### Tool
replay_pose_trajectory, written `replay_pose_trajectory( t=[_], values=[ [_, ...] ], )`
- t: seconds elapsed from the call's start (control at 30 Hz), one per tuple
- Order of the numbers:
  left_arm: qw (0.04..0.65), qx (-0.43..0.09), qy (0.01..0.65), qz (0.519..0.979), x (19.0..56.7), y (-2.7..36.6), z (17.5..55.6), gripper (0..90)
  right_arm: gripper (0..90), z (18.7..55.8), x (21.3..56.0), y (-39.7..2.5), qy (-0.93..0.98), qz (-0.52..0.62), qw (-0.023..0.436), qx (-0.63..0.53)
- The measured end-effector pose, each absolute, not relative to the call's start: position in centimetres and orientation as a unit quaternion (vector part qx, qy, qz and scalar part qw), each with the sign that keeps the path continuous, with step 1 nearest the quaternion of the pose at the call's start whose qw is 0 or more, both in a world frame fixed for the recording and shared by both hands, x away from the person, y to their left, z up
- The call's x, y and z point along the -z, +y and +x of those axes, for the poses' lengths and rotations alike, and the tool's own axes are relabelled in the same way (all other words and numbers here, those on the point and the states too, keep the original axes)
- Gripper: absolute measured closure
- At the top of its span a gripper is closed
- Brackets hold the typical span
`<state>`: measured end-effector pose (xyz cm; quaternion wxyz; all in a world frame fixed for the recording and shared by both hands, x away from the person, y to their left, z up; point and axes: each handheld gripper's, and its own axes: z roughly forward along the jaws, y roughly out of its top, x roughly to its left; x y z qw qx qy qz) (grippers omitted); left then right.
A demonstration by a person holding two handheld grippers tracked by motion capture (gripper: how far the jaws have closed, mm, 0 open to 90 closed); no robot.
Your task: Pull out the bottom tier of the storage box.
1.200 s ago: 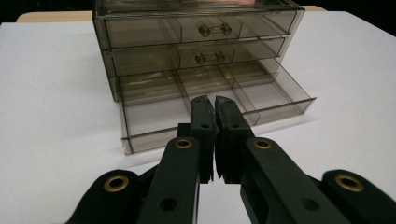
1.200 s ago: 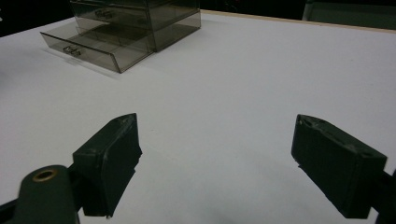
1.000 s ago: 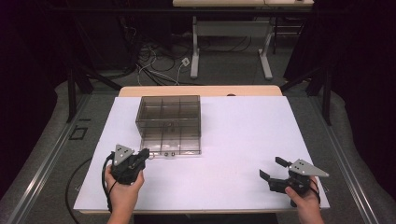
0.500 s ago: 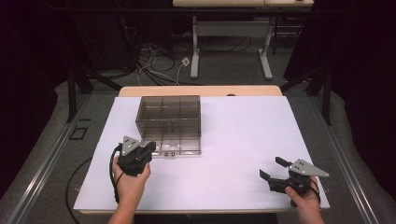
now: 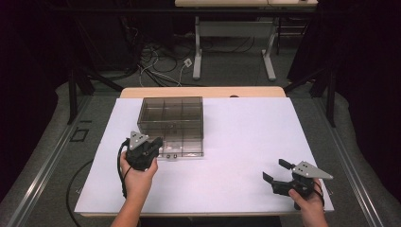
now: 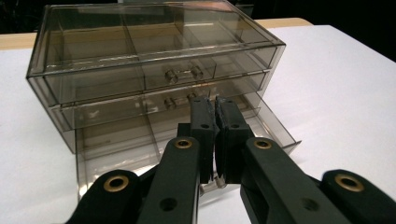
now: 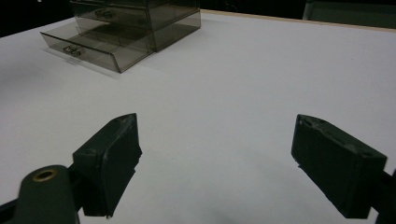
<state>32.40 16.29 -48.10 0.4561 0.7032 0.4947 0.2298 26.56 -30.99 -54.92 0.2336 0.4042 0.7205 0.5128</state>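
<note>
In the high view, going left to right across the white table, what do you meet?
Left tongs, shut at the open bottom drawer of the smoky drawer box → bare white table → right tongs, open and off the box.
</note>
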Motion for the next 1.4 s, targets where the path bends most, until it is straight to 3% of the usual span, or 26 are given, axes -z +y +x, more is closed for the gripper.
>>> replay_pose_trajectory(
  t=[1.4],
  values=[
    [0.434,-0.216,0.507,0.713,51.6,13.9,35.6,87.3,14.7,26.7,55.2,-30.9,0.721,0.406,0.230,-0.513]
  ],
)
